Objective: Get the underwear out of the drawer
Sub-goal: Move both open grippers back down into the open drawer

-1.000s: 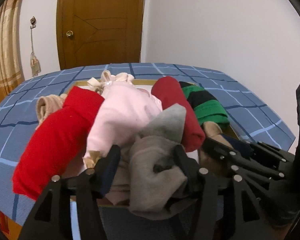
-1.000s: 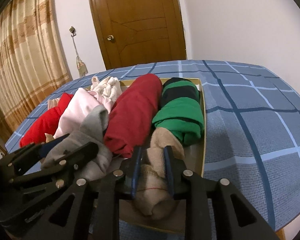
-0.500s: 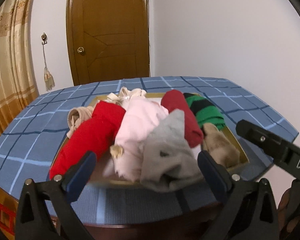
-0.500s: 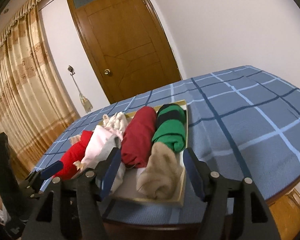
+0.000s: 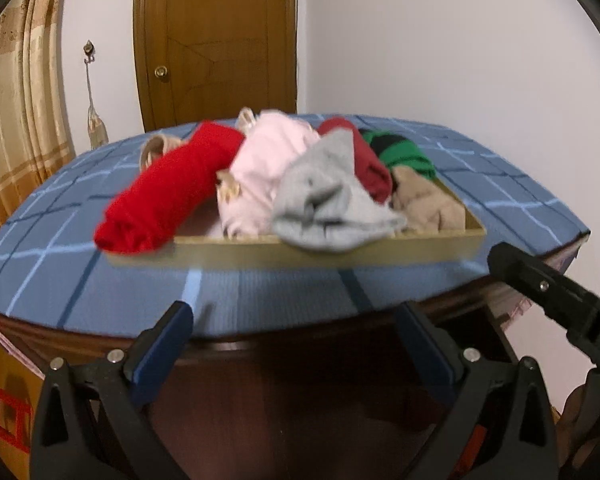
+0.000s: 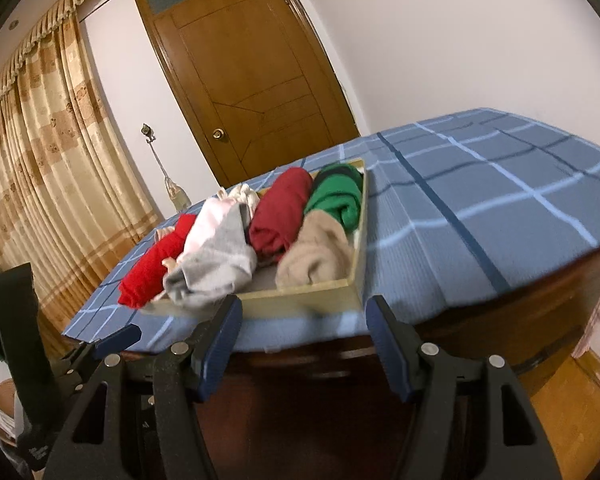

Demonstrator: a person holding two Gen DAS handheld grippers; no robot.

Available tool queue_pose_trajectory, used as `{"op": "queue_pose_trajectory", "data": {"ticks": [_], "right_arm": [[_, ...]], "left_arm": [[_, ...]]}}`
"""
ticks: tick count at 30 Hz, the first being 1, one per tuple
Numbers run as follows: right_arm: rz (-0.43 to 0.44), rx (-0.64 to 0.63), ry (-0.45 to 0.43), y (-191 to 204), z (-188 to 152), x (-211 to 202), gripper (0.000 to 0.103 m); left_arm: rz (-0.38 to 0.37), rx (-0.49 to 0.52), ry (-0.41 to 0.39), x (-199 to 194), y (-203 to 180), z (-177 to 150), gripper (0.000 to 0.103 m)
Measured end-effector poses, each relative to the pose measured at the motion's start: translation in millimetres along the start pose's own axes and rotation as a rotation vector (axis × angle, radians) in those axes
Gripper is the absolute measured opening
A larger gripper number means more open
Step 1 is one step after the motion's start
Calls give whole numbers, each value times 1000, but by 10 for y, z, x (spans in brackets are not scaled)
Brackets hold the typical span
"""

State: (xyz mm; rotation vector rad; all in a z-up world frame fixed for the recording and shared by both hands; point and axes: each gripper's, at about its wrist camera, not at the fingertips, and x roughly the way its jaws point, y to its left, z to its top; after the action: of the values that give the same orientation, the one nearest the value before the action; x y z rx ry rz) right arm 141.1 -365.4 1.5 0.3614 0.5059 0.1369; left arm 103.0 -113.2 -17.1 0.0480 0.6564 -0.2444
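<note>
A shallow wooden drawer (image 5: 300, 252) rests on a blue checked cloth, packed with rolled underwear: bright red (image 5: 168, 192), pink (image 5: 268, 160), grey (image 5: 324, 204), dark red (image 5: 364, 160), green and black (image 5: 404, 152), beige (image 5: 424, 204). The grey piece hangs over the drawer's front wall. My left gripper (image 5: 296, 320) is open and empty, in front of and below the table's edge. My right gripper (image 6: 304, 312) is also open and empty, just short of the drawer (image 6: 300, 300), with the beige roll (image 6: 320, 252) beyond it. Neither gripper touches any garment.
The blue checked cloth (image 6: 480, 200) covers a dark wooden table (image 5: 300, 380) whose rounded edge is close to both grippers. A wooden door (image 6: 252, 80) and a tan curtain (image 6: 40, 160) stand behind. Wooden floor (image 6: 572, 412) shows at the right.
Both grippers opened, letting go of the grey and beige pieces, and drew back from the drawer past the table's near edge. The garments stayed in the drawer.
</note>
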Motion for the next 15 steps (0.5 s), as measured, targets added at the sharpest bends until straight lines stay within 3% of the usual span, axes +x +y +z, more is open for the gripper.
{"op": "queue_pose_trajectory", "data": {"ticks": [15], "right_arm": [[-42,49,105,-285,-483,-98,67]], "left_arm": [[21,30,138,113,-75,-406,102]]}}
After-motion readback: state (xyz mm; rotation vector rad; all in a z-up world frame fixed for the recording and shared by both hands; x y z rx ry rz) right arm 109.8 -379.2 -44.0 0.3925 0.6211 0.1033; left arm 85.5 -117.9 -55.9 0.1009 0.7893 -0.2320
